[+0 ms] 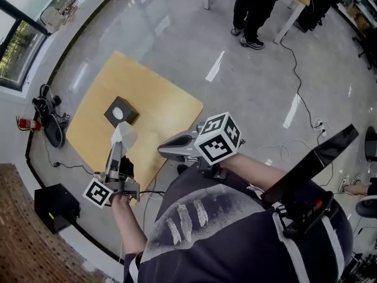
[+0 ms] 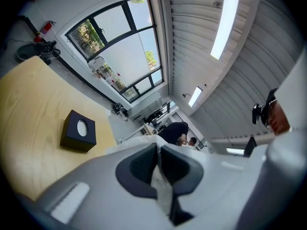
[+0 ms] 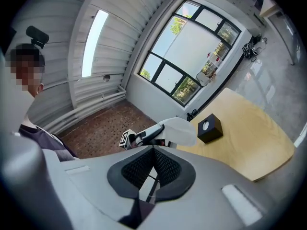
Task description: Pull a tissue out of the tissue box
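Observation:
The black tissue box [image 1: 121, 112] with a round white opening sits on the yellow table [image 1: 159, 108]; it also shows in the left gripper view [image 2: 78, 131] and in the right gripper view [image 3: 209, 127]. My left gripper [image 1: 118, 148] is shut on a white tissue [image 1: 123, 135], which is held clear of the box on its near side. In the left gripper view the tissue [image 2: 160, 186] is pinched between the dark pads. From the right gripper view, the left gripper [image 3: 158, 134] shows with the tissue [image 3: 182, 131] at its tip. My right gripper [image 1: 163, 150] hovers at the table's near edge, jaws shut and empty.
A person [image 1: 254, 10] stands at the far side of the grey floor near a white table [image 1: 294, 5]. A black case [image 1: 54, 206] and a red fire extinguisher [image 1: 26, 123] lie left of the table. Cables [image 1: 300, 93] run across the floor.

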### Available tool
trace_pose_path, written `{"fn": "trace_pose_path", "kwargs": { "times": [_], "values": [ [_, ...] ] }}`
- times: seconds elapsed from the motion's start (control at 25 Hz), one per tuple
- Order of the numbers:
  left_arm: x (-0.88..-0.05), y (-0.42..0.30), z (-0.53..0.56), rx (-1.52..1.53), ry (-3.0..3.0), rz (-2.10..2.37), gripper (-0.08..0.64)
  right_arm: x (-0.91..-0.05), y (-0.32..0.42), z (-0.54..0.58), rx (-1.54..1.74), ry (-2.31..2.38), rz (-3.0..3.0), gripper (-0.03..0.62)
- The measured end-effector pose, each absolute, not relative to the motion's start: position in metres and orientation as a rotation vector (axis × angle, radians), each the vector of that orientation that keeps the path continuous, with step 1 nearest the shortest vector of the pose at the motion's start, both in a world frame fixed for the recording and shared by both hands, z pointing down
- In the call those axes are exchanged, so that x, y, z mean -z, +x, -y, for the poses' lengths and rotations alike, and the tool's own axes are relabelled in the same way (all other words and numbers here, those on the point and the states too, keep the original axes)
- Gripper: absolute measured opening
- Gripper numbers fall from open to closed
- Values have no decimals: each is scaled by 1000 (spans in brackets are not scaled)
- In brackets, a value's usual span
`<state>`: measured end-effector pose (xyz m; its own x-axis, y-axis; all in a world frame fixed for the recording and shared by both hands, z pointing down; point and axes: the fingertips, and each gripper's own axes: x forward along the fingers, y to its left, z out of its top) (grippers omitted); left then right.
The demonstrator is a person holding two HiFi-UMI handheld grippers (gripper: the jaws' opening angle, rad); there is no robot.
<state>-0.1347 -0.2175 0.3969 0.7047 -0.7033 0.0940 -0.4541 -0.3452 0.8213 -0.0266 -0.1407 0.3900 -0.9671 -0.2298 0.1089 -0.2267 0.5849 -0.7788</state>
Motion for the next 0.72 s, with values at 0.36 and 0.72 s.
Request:
{"fn": "trace_pose_path", "kwargs": {
  "times": [0.36, 0.72],
  "values": [
    [-393, -92, 190, 414, 1949, 1025, 3, -396, 4, 134, 1495, -57, -2862, -2],
    [-379, -98, 150, 418, 1983, 1134, 3, -398, -10, 123, 1532, 116, -2877, -2]
  ]
}}
